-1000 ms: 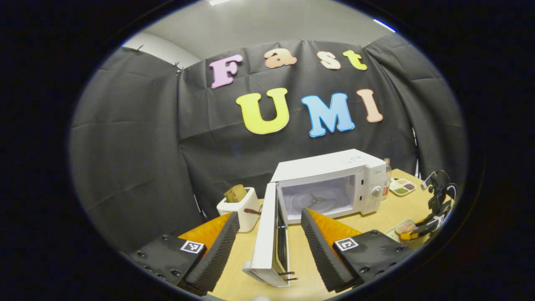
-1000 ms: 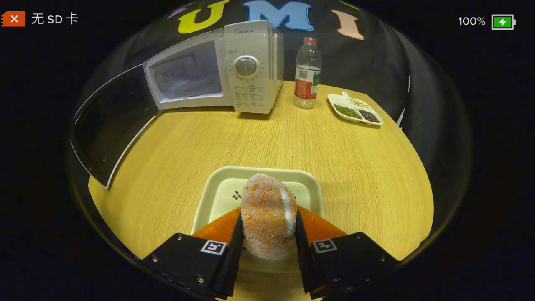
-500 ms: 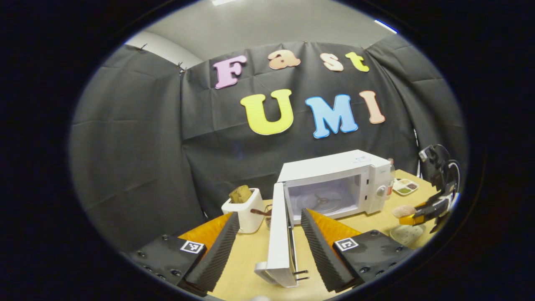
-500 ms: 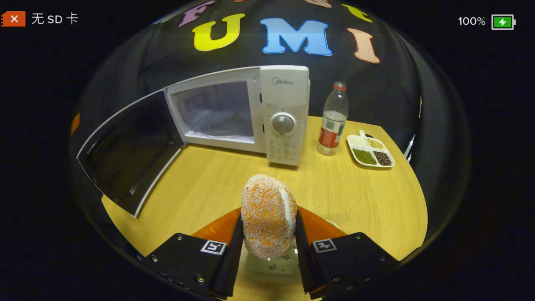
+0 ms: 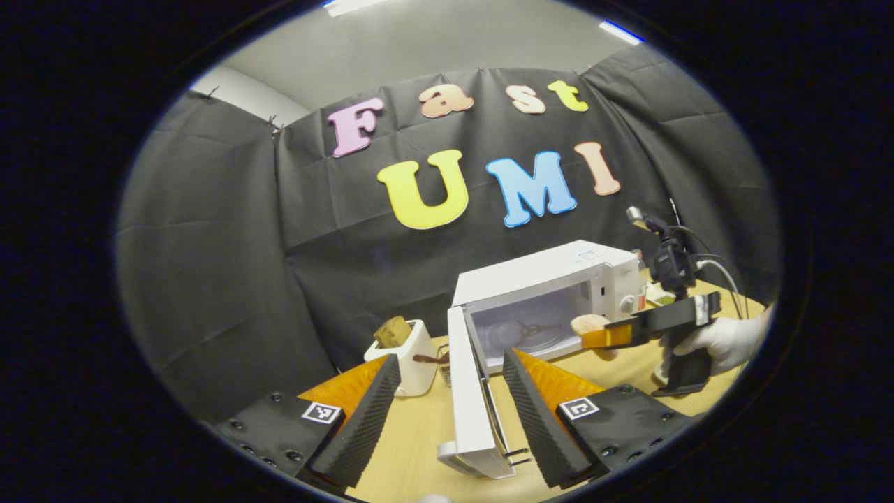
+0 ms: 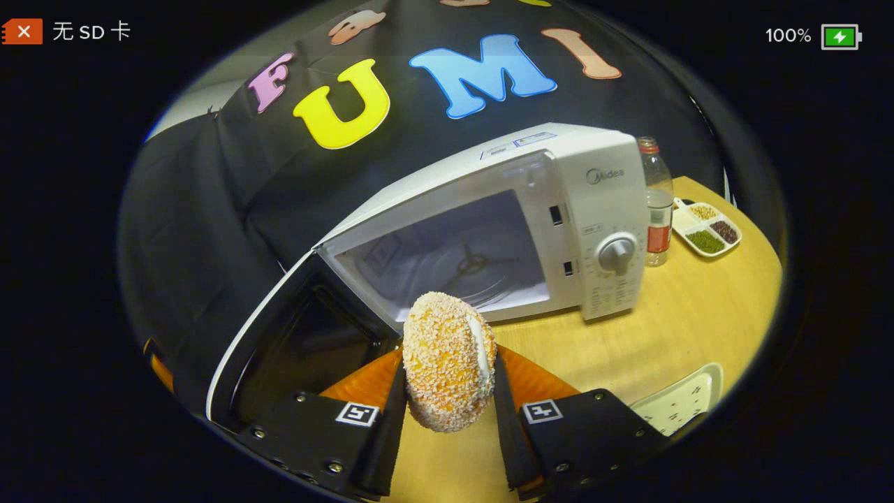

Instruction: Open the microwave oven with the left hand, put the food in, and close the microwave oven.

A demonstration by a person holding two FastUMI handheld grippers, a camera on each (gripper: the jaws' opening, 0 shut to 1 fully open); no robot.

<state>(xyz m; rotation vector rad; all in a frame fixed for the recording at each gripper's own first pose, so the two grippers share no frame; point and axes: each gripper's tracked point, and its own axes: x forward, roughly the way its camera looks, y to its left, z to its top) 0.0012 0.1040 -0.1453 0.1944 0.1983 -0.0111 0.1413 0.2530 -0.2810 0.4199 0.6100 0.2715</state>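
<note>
My right gripper [image 6: 447,412] has risen off the plate [image 6: 681,402] and swung to face the microwave [image 6: 531,209], whose door [image 6: 279,335] hangs wide open (turntable bare inside). Both its fingers pinch the crumb-coated food [image 6: 447,367], just short of the cavity mouth. My left gripper [image 5: 447,412] stands spread apart, the door edge between its fingers.

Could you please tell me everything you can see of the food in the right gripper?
The food is a rounded, bun-like piece with an orange, crumb-speckled coat and a white band down its right side. It stands on edge, pinched between the right gripper's two fingers, lifted above the table and touching nothing else. It sits just before the open microwave. In the left gripper view it hangs at the cavity's mouth.
</note>
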